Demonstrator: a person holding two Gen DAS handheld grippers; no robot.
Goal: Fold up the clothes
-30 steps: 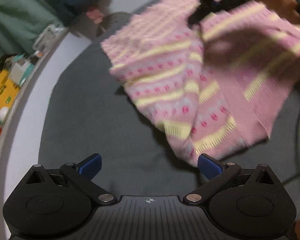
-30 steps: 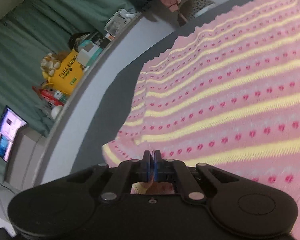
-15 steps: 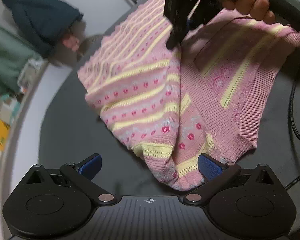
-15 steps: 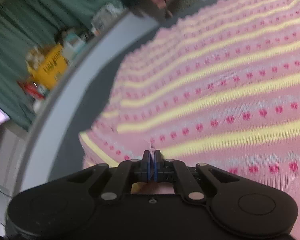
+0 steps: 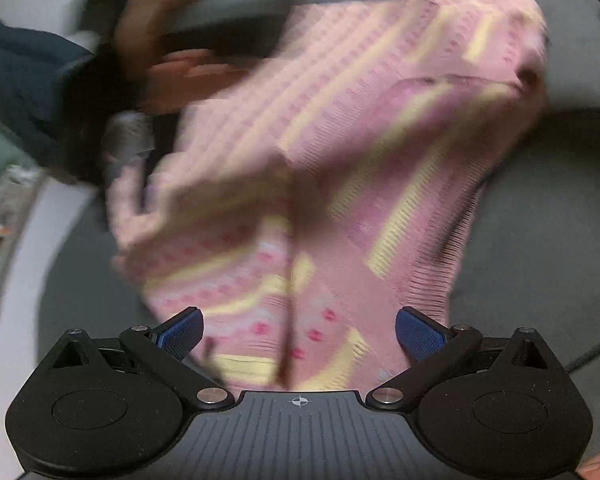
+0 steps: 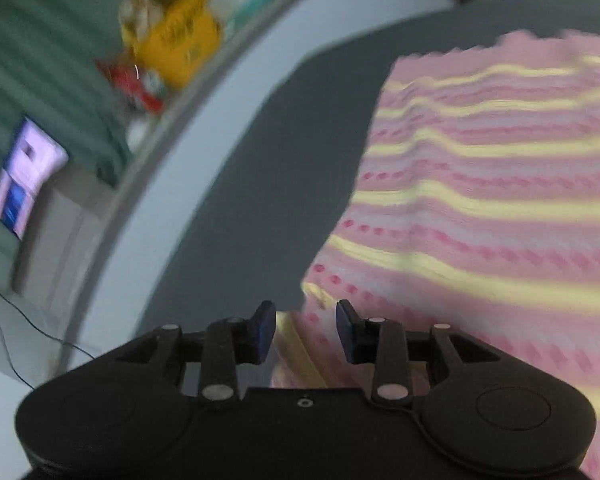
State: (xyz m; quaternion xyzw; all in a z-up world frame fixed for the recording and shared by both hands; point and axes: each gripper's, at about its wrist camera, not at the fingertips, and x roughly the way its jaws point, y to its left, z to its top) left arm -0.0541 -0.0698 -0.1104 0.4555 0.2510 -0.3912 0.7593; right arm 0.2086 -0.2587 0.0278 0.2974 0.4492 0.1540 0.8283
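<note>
Pink sweater (image 5: 340, 168), yellow stripes, rumpled, blurred.

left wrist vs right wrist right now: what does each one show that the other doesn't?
Left wrist only: the left gripper, open, with the sweater's hem between its fingers; a blurred hand at upper left; a dark blue garment; the sweater's ribbed edge.

Right wrist only: the right gripper, open over the sweater's edge; a yellow box and a lit screen beyond the table's pale rim.

Both: the pink and yellow striped sweater lying on the dark grey mat, with heavy motion blur.
</note>
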